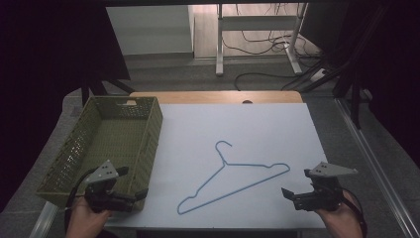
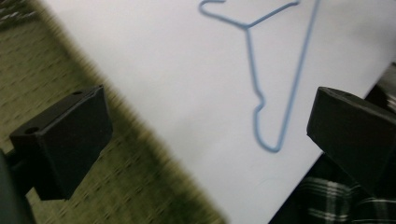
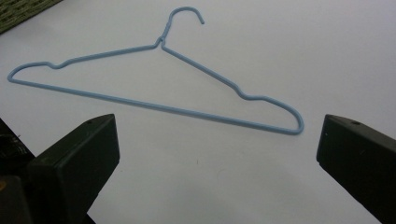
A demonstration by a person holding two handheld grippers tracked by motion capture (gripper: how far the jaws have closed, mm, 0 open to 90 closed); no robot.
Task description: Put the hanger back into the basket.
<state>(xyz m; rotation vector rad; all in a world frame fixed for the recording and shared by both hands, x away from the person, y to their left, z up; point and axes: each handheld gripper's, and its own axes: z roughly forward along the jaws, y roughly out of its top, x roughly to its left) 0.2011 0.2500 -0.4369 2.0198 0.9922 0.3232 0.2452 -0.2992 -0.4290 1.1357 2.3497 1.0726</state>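
Observation:
A light-blue wire hanger (image 1: pixel 224 163) lies flat on the white table sheet (image 1: pixel 257 124), hook pointing away from me. My left gripper (image 1: pixel 132 182) hovers open at the near right corner of the olive-green basket (image 1: pixel 151 134), left of the hanger. Its view has the basket's weave (image 2: pixel 140 186) under its left jaw and the hanger (image 2: pixel 247 28) ahead. My right gripper (image 1: pixel 296 182) stands open near the front right of the sheet, just right of the hanger's end. In its view, the hanger (image 3: pixel 161 43) lies ahead of the wide-apart jaws (image 3: pixel 217 154). Neither gripper holds anything.
The basket, with nothing in it, sits along the sheet's left edge. A strip of wooden tabletop (image 1: pixel 218 96) shows behind the sheet. Beyond it, on the floor, are white desk legs (image 1: pixel 219 44) and cables. Plaid cloth (image 2: pixel 327 205) shows at the table's near edge.

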